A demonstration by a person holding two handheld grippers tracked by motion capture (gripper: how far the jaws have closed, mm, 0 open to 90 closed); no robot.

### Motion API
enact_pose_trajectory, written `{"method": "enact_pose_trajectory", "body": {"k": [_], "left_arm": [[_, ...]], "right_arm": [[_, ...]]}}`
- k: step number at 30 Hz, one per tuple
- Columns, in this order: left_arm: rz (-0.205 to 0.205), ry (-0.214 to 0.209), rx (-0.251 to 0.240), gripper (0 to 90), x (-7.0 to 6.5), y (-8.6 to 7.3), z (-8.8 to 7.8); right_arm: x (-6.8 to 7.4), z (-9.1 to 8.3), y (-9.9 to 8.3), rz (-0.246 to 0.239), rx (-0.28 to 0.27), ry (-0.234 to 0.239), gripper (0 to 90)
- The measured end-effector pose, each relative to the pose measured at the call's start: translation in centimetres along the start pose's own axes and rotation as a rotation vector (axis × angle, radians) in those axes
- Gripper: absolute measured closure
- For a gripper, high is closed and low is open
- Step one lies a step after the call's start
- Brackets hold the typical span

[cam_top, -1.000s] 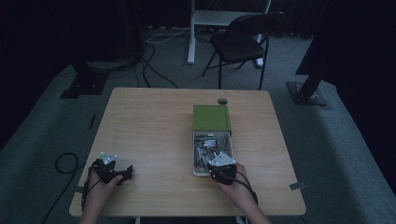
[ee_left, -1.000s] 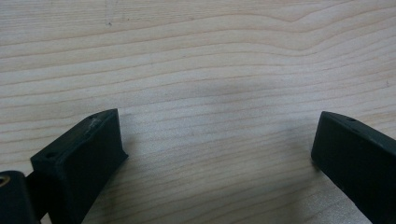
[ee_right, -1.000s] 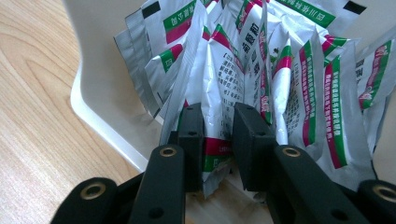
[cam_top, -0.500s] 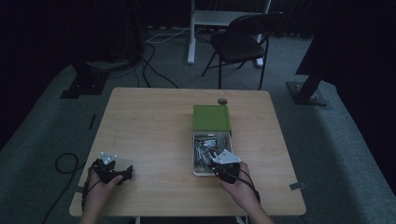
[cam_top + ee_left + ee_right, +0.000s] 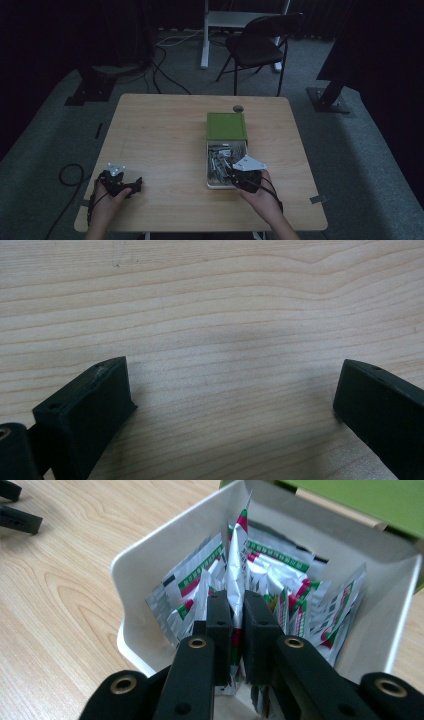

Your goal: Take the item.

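A white open box (image 5: 210, 165) full of silver sachets with red and green print lies right of the table's middle. Its green lid (image 5: 226, 125) lies just beyond it. My right gripper (image 5: 232, 175) hangs over the box's near end. In the right gripper view this gripper (image 5: 237, 605) is shut on one upright sachet (image 5: 235, 565), pinched between the pads among the other sachets inside the box (image 5: 150, 550). My left gripper (image 5: 134, 184) rests at the table's near left; in the left gripper view it (image 5: 230, 385) stands open over bare wood.
A small dark round thing (image 5: 238, 108) lies near the table's far edge, behind the lid. A folding chair (image 5: 260, 45) and a white stand (image 5: 220, 20) are on the floor beyond. Cables run over the carpet at the left.
My right hand has lifted slightly over the near end of the box. The left hand and gripper have stayed where they were.
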State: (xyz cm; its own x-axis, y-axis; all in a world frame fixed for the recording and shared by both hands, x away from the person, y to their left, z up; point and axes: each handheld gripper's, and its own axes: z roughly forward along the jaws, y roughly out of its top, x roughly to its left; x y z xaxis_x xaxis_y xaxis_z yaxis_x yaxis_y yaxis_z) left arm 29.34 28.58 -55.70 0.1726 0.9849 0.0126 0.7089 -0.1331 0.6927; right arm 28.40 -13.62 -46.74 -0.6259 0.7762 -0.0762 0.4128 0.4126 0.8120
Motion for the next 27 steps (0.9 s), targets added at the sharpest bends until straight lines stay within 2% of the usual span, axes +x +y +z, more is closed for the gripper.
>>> {"method": "enact_pose_trajectory", "body": {"k": [5,7,13,27], "left_arm": [[0.0,0.0,0.0,2.7,0.0,0.0,0.0],[0.0,0.0,0.0,2.7,0.0,0.0,0.0],[0.0,0.0,0.0,2.7,0.0,0.0,0.0],[0.0,0.0,0.0,2.7,0.0,0.0,0.0]], "right_arm": [[-0.2,-0.9,0.7,0.002,-0.038,-0.001,83.9],[-0.5,-1.3,1.1,0.021,-0.056,0.005,83.9],[-1.6,-2.3,2.0,0.025,-0.088,-0.025,84.0],[-5.7,-5.2,2.6,0.093,-0.161,-0.128,84.0]]}}
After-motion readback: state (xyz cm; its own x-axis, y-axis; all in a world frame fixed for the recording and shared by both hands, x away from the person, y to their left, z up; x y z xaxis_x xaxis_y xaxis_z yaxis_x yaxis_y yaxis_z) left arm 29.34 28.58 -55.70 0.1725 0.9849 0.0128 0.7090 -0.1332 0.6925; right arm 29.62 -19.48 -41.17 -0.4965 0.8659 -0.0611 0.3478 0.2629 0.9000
